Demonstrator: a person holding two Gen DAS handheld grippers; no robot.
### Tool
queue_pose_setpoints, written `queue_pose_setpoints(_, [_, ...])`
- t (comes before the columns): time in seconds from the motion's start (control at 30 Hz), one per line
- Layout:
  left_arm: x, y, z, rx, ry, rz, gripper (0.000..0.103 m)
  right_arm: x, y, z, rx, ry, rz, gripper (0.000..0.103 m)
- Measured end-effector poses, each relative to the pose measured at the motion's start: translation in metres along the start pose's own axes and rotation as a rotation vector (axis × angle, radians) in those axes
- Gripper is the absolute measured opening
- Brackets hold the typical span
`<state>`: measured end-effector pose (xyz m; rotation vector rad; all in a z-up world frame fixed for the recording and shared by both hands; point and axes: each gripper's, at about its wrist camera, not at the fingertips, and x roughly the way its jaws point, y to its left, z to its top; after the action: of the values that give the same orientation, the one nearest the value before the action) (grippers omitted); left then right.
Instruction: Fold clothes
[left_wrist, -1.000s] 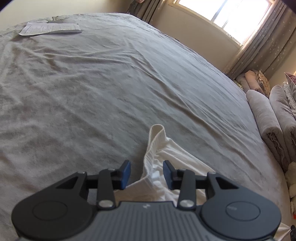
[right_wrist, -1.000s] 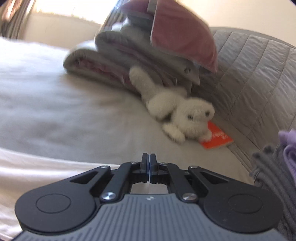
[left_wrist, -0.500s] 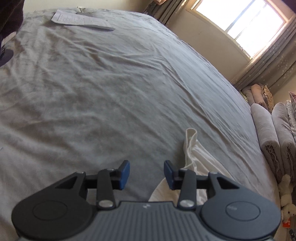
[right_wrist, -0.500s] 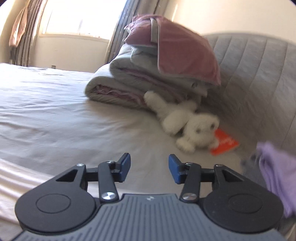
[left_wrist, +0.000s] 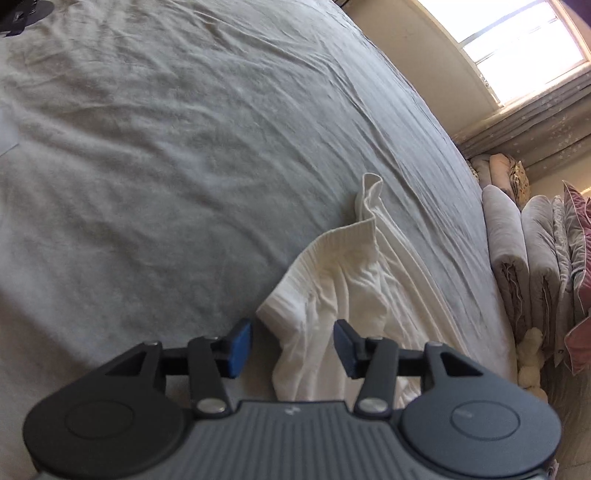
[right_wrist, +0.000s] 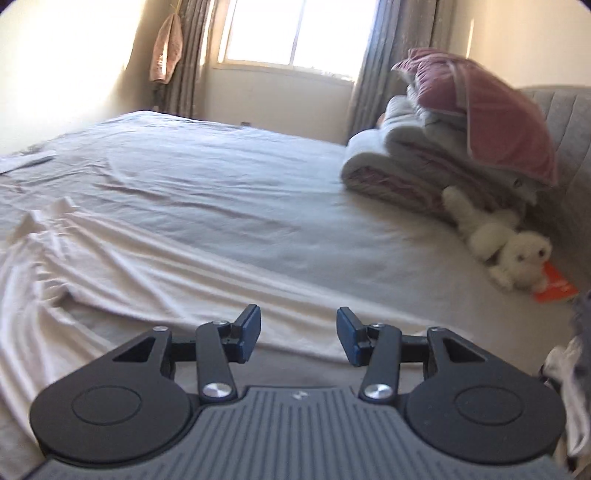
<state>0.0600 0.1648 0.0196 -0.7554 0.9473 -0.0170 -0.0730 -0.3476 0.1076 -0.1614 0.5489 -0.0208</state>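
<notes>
A white garment lies crumpled on the grey bed sheet; its ribbed hem end points up the bed. My left gripper hovers over the garment's near corner, its jaws opening, with a fold of cloth lying between the blue pads but not pinched. In the right wrist view the same garment stretches out flat across the left and centre. My right gripper stands open above its long edge, with only cloth and sheet behind the gap.
Folded quilts topped by a pink pillow are stacked against the grey headboard. A white plush toy and an orange card lie beside them. Grey and purple clothes sit at the right edge. Papers lie far left.
The right gripper opened from fully shut, then swung left away from the plush toy toward the bed's middle. The left gripper shifted over the garment's near corner and its jaws widened.
</notes>
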Motion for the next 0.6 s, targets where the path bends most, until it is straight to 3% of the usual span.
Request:
queue_pose_setpoints(0.03, [0.002,-0.001,0.000,-0.001,-0.013,0.003,0.042,-0.003,0.008,-0.004,-0.014,0.008,0.004,0.049])
queue_pose_setpoints(0.07, [0.004,-0.003,0.000,0.008,-0.022,0.024,0.018,-0.004,0.013,-0.008,-0.032,0.020,0.007,0.049])
queue_pose_setpoints(0.1, [0.005,-0.003,0.001,0.021,-0.024,0.037,0.008,-0.005,0.017,-0.012,-0.047,0.033,0.011,0.049])
queue_pose_setpoints(0.23, [0.000,-0.001,0.003,0.039,-0.055,0.054,0.005,0.004,0.018,-0.023,-0.066,0.082,0.030,0.049])
queue_pose_setpoints(0.37, [-0.037,0.000,0.006,0.031,-0.132,0.046,0.005,0.006,0.018,-0.034,-0.065,0.118,0.056,0.049])
queue_pose_setpoints(0.6, [-0.036,0.023,0.001,0.081,-0.109,0.191,0.005,0.008,0.023,-0.044,-0.083,0.166,0.110,0.049])
